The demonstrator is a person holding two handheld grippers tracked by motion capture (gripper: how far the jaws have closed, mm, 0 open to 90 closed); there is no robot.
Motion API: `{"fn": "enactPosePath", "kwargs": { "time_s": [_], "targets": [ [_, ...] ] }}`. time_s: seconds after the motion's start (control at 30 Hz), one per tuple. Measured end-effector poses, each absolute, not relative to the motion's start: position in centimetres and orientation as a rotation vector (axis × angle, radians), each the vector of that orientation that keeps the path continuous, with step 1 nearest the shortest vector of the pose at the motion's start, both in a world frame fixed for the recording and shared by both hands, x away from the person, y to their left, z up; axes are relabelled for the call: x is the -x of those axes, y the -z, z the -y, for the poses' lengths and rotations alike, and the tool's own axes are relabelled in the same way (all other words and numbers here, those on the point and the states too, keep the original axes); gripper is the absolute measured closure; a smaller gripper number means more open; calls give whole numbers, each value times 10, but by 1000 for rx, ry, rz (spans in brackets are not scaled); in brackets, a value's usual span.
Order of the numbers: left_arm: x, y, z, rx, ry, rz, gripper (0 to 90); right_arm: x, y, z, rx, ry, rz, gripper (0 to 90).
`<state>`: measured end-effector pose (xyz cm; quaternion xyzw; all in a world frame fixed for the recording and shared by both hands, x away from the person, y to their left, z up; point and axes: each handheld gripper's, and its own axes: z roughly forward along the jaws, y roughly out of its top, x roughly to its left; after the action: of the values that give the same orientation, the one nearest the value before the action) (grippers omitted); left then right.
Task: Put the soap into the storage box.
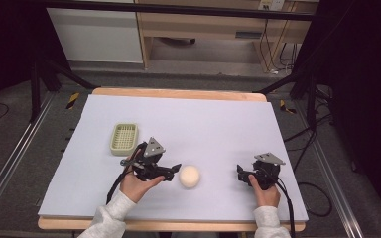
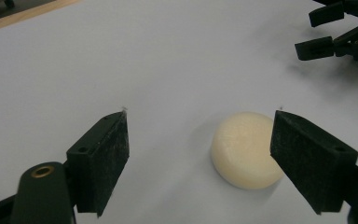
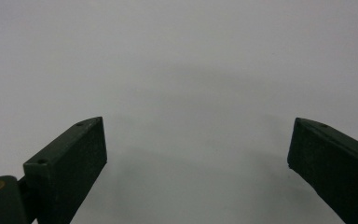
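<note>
High view: green basket (image 1: pixel 124 138) (contents unclear), both hand-held grippers (image 1: pixel 174 171) (image 1: pixel 241 173) agape, left beside cream puck (image 1: pixel 189 176).

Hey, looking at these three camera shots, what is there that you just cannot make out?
- Round cream block: its right edge is hidden behind the left gripper pad in the left gripper view.
- Green basket: too small in the high view to tell what is inside.
- Right gripper: its jaws are too small and dark in the high view.

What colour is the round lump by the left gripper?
The lump is pale cream, plain with no pattern. It shows best in the left gripper view.
</note>
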<state>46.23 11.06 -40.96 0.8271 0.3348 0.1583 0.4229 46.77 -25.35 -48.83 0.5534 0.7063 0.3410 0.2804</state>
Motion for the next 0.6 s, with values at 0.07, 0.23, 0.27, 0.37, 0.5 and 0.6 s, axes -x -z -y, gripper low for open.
{"fn": "enactPosePath", "kwargs": {
  "time_s": [0.07,0.23,0.27,0.37,0.5,0.6],
  "targets": [
    [-462,411,-108,-2076,-398,-837,190,-468,488,254,-1484,-915,-1894,49],
    [-461,413,-102,-2084,-387,-828,188,-468,488,253,-1481,-912,-1892,49],
    [-461,413,-102,-2084,-387,-828,186,-468,488,253,-1482,-912,-1892,49],
    [-461,416,-99,-2099,-387,-824,184,-468,488,253,-1483,-914,-1893,49],
    [-461,419,-93,-2112,-382,-814,178,-468,488,253,-1483,-914,-1894,49],
    [-460,420,-91,-2120,-384,-810,170,-468,488,253,-1483,-914,-1894,49]
  ]
}}
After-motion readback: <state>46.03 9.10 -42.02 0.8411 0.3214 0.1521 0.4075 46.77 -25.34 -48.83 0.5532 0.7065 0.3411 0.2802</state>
